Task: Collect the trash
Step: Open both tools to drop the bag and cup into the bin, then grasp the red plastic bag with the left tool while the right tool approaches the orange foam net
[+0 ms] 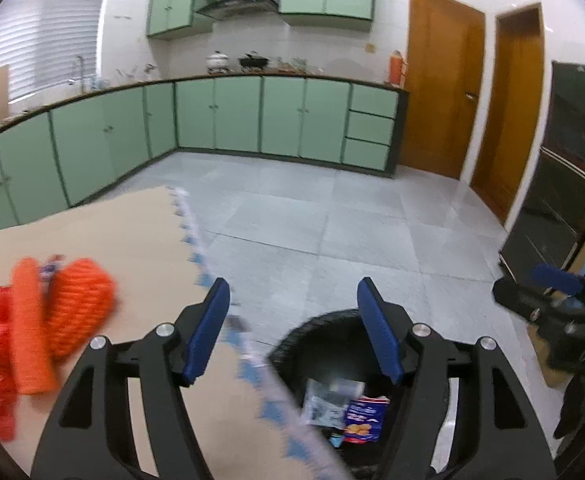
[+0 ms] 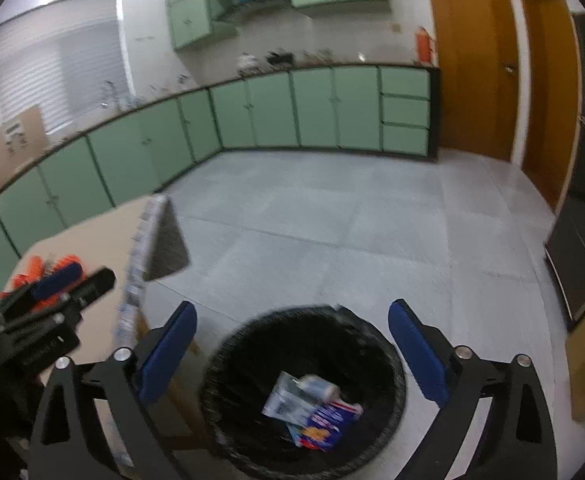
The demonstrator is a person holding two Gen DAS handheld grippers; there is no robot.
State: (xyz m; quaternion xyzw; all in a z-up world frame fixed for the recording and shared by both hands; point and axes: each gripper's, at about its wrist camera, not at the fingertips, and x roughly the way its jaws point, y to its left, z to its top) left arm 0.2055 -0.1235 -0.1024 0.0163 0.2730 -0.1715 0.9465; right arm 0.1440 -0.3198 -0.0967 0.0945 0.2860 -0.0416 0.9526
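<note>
Several wrappers (image 2: 312,412) lie at the bottom of the black bin (image 2: 228,364), which stands on the grey floor (image 2: 352,240) just beside the table's edge. Above it the right gripper (image 2: 292,354) hangs with jaws wide apart and nothing between them. The left gripper (image 1: 292,332), over the table's edge, is likewise spread and empty. Orange netting (image 1: 48,320) rests on the table (image 1: 132,232) near its left edge.

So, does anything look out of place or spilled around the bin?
Nothing is spilled: the wrappers lie inside the black bin on the floor. What stands out is the orange and red mesh netting, left in a loose heap on the table.
</note>
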